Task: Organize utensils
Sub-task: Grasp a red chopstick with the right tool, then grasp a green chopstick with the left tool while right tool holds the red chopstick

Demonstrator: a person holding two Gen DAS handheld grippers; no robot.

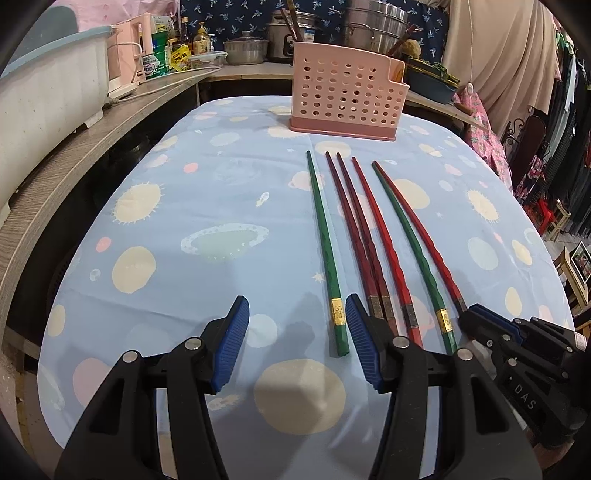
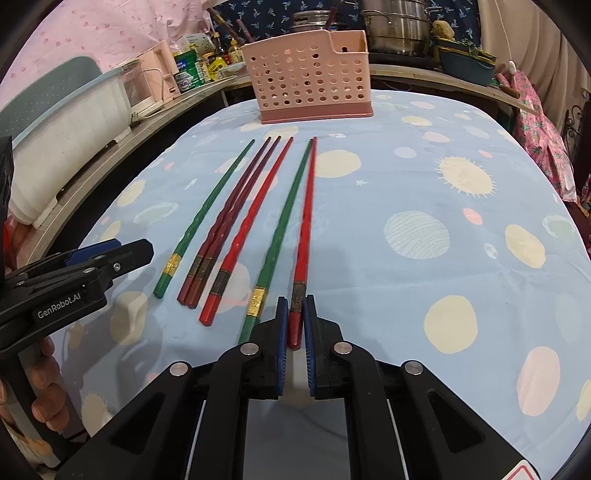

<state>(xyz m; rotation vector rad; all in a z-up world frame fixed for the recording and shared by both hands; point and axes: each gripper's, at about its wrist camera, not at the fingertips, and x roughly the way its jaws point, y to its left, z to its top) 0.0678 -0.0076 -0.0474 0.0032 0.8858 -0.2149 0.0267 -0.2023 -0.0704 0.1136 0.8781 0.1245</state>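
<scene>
Six chopsticks lie side by side on the desk (image 2: 406, 177), which is covered by a blue cloth (image 1: 207, 258) printed with planets. Their thin tips point toward a pink holder (image 2: 310, 79) standing upright at the far edge of the desk.

Order from left to right:
- a green chopstick (image 2: 207, 206) lying apart from the others;
- two dark red chopsticks (image 2: 229, 218) touching along their length;
- a bright red chopstick (image 2: 251, 221);
- a second green chopstick (image 2: 284, 221);
- a red chopstick (image 2: 306, 221) just beside the second green one, the two tips meeting at the far end.

Right gripper (image 2: 295, 310): the fingers are closed to a narrow gap around the thick end of the rightmost red chopstick, with the blue pads (image 2: 282, 332) against it on both sides. The end of the chopstick extends back between the fingers. The second green chopstick passes just left of the left finger.

Left gripper (image 1: 297, 314): the fingers are spread wide and hold nothing. It hovers low over the near end of the first green chopstick (image 1: 325, 251), whose end lies between the two blue pads (image 1: 231, 343), closer to the right one.

The holder is perforated with round holes and sits on a darker pink base. Well behind it, a counter (image 1: 74, 155) carries pots (image 1: 373, 26), bottles and a white basin (image 1: 48, 92).
</scene>
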